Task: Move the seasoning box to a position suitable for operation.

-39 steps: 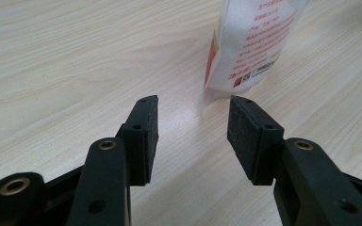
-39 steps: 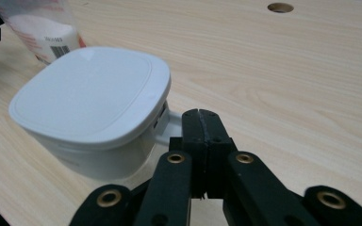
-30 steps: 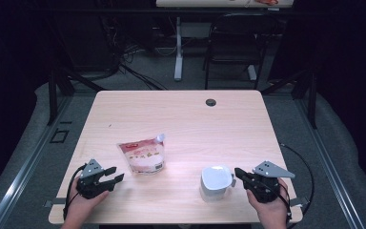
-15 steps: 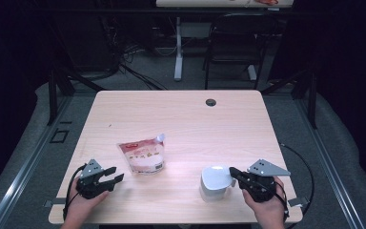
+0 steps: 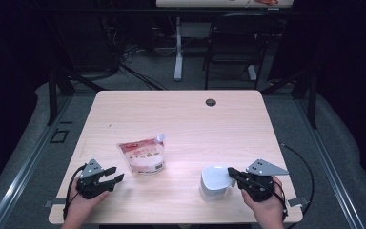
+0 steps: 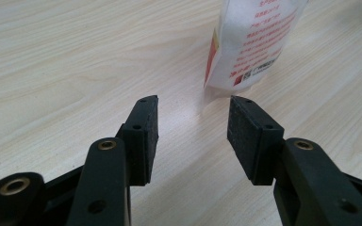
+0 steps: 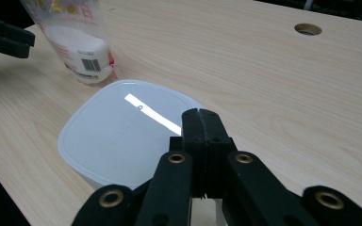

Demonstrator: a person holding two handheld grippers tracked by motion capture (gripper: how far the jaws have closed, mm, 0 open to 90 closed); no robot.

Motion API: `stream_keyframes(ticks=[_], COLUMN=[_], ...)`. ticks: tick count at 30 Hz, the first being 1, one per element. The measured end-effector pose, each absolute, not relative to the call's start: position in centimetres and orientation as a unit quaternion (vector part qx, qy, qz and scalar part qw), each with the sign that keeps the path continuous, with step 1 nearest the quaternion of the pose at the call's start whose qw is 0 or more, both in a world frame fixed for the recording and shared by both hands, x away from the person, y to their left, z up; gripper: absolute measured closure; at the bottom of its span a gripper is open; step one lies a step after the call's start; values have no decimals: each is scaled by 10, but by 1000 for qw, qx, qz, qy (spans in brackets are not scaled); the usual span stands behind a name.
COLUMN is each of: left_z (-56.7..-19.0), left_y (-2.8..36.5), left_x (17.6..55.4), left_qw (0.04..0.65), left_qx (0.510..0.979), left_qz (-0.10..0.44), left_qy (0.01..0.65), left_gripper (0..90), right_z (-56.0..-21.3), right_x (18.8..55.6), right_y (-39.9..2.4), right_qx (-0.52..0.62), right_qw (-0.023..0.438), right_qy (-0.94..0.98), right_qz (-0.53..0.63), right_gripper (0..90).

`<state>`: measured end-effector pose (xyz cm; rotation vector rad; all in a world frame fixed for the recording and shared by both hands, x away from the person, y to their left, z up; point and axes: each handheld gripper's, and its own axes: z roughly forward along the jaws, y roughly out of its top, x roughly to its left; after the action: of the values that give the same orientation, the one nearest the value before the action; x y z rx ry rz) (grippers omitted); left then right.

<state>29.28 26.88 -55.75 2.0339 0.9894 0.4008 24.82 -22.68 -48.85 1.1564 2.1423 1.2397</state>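
Note:
A clear pouch with red print and a spout lies on the wooden table, left of centre. My left gripper rests near the front left edge, open, pointing right at the pouch. In the left gripper view the pouch lies just beyond the open gripper, with nothing between the jaws. A white lidded container stands at the front right. My right gripper is shut, its tips over the container's right rim. In the right gripper view the closed gripper lies above the white lid.
A round cable hole sits near the table's far edge. A black chair and a desk leg stand on the floor beyond the table. The right gripper's cable loops off the table's right side.
My right gripper has edged slightly left, toward the white container. The left gripper, the pouch and the container have kept their places.

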Motion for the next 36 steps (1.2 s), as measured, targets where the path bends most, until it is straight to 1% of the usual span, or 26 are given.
stream_keyframes(ticks=[24, 29, 35, 36], left_z=[-558, -558, -558, -558], left_y=[269, 269, 269, 269], left_x=[293, 293, 293, 293], left_qw=[409, 410, 409, 410], left_qx=[808, 808, 808, 808], left_qz=[159, 159, 159, 159], left_qy=[392, 393, 392, 392], left_gripper=[537, 537, 537, 537], right_z=[-490, -492, -492, -493], right_x=[249, 249, 250, 250], right_y=[-230, -234, -235, -236], right_qx=[420, 426, 428, 434], right_qw=[199, 188, 185, 179], right_qy=[761, 756, 753, 748], right_qz=[453, 460, 463, 469], right_gripper=[900, 900, 900, 900])
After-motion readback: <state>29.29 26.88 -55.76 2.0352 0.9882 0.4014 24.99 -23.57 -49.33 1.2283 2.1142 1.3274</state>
